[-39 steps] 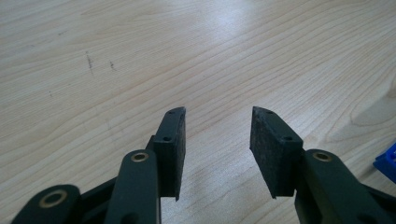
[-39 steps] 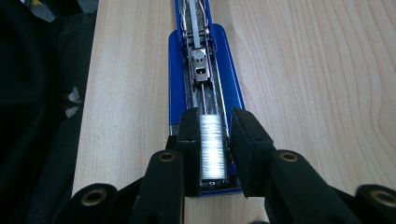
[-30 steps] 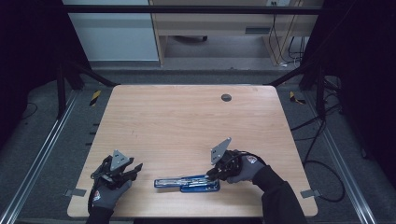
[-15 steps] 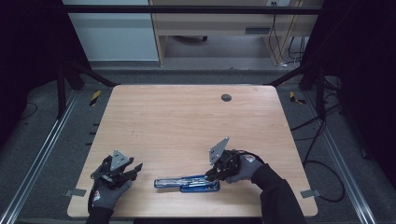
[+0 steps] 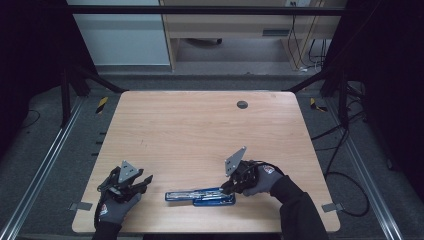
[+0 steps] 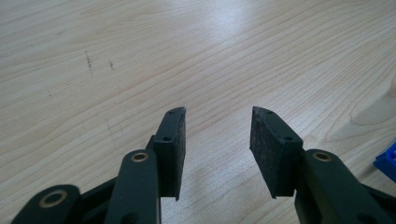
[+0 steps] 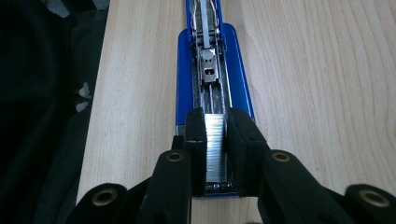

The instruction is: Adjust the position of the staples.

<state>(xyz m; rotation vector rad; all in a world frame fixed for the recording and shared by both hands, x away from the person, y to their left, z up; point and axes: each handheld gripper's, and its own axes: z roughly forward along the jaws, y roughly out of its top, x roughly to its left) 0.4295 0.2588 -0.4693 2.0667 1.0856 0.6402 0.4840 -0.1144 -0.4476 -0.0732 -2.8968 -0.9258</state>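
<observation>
there, staple strip [image 7: 215,140] in the open blue stapler [image 7: 212,74], clamped between right claw [image 7: 216,140].

strip of staples [image 7: 215,144] between the right gripper [image 7: 216,140] fingers, in the opened stapler [image 5: 200,196] lying on the table [image 5: 200,130]; left gripper [image 5: 145,180] fingers well apart from it.

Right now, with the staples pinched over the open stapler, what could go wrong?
1. The right gripper pinches a staple strip by its sides over the blue stapler's open channel; squeezing or twisting could snap the strip.
2. The stapler lies near the table's front edge with nothing steadying it. The left gripper stands open and apart, so a push could slide the stapler.
3. A tilted strip may jam against the channel walls.
</observation>
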